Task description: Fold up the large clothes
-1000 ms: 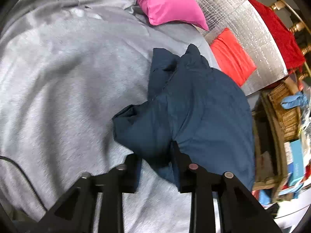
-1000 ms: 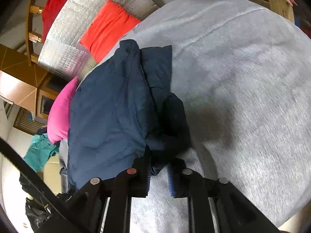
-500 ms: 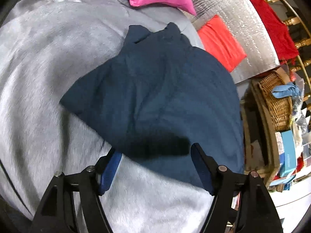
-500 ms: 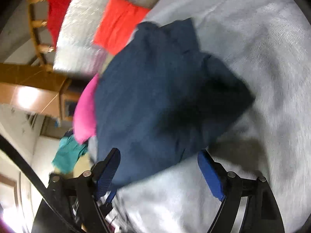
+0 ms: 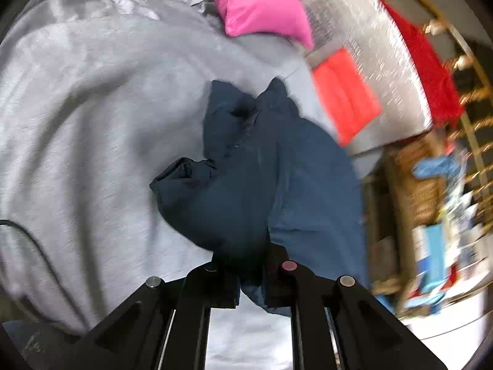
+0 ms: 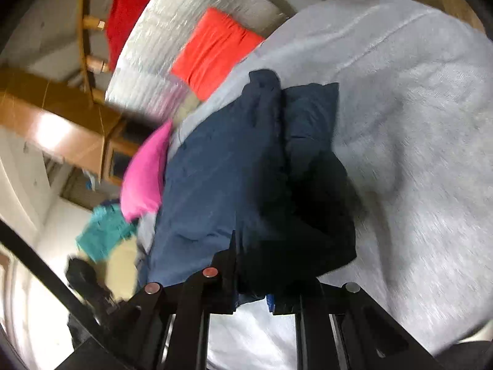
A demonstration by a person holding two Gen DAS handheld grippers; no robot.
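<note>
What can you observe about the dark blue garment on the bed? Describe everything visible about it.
The dark blue garment is a matte woven fabric, bunched and creased rather than flat, with two pointed corners sticking up at its far end. It lies on the grey bedspread. The left gripper and right gripper each pinch a near fold, lifting it slightly.

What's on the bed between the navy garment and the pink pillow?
Only bare grey bedsheet lies between the navy garment and the pink pillow in the left wrist view; the right wrist view shows them side by side, blurred.
</note>
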